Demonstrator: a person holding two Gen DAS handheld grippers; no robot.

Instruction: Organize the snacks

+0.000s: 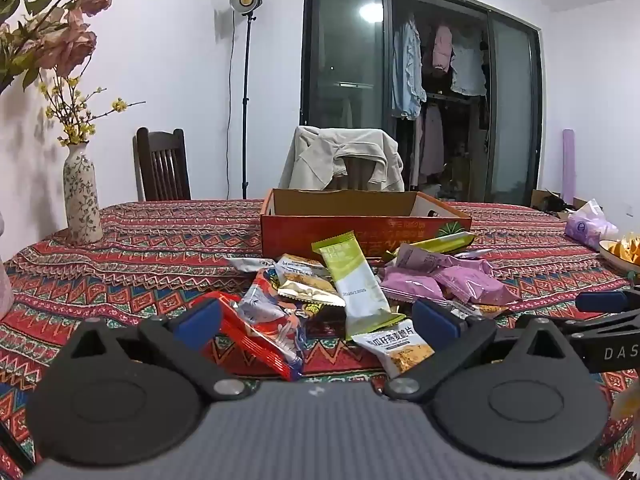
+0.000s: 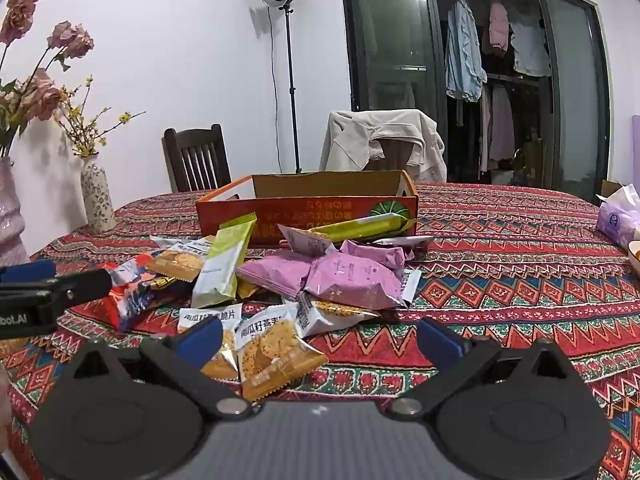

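Note:
A heap of snack packets lies on the patterned tablecloth in front of an orange cardboard box. In it are a green-and-white packet, purple packets, a red packet and yellow cracker packets. My left gripper is open just short of the heap, its blue pads either side of the red and cracker packets, touching none. My right gripper is open too, a cracker packet lying low between its fingers, unpressed.
A floral vase stands at the left of the table. A tissue pack and a bowl of food sit at the right. Two chairs stand behind the table, one draped with a beige jacket.

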